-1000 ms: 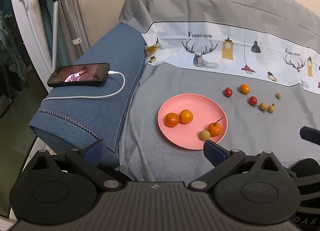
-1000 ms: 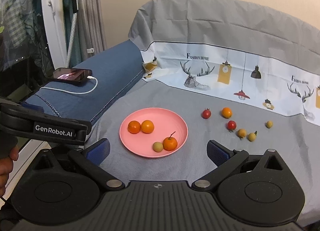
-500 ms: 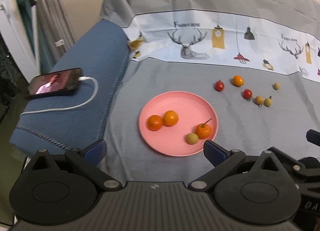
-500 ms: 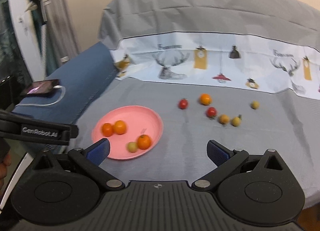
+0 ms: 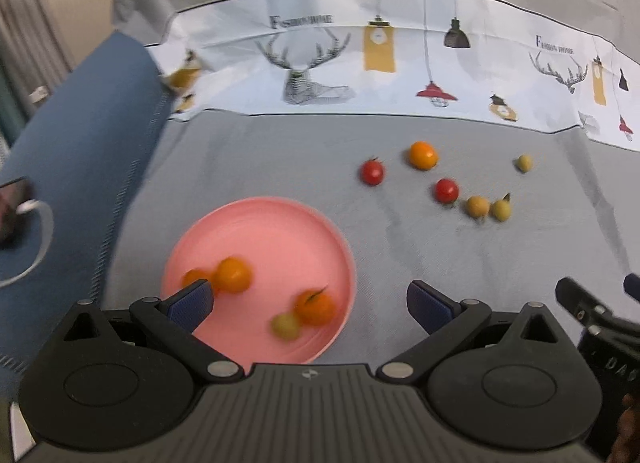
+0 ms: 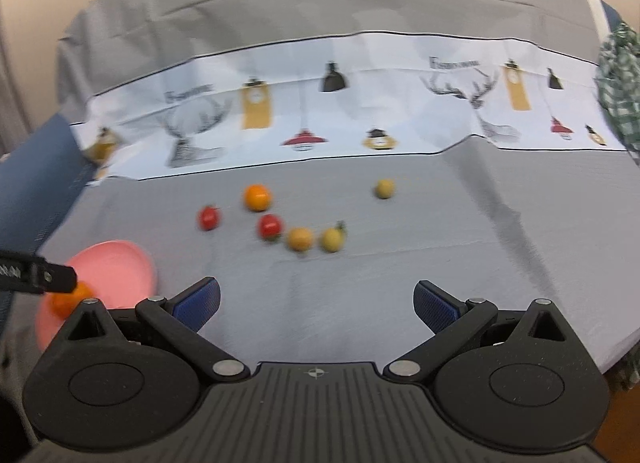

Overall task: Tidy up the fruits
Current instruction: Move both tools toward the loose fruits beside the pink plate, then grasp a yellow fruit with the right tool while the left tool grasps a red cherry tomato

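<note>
A pink plate (image 5: 280,223) lies on the grey cloth and holds three orange fruits (image 5: 233,274) and a small yellow-green one (image 5: 285,326). Beyond it to the right lie loose fruits: two red tomatoes (image 5: 372,172), an orange (image 5: 423,155) and several small yellow fruits (image 5: 477,206). My left gripper (image 5: 310,305) is open and empty over the plate's near edge. My right gripper (image 6: 316,303) is open and empty, short of the loose fruits (image 6: 300,239). The plate (image 6: 116,267) sits at the right wrist view's left edge.
A blue cushion (image 5: 80,135) with a phone and white cable (image 5: 36,231) lies left of the plate. A printed white band (image 5: 380,59) runs along the cloth's back. The cloth's front right edge (image 6: 592,347) drops off. A green checked fabric (image 6: 624,75) is at far right.
Both grippers have swung to the right and moved closer to the cloth; the plate has slid left in both views. Both stay open and empty. No fruit has moved.
</note>
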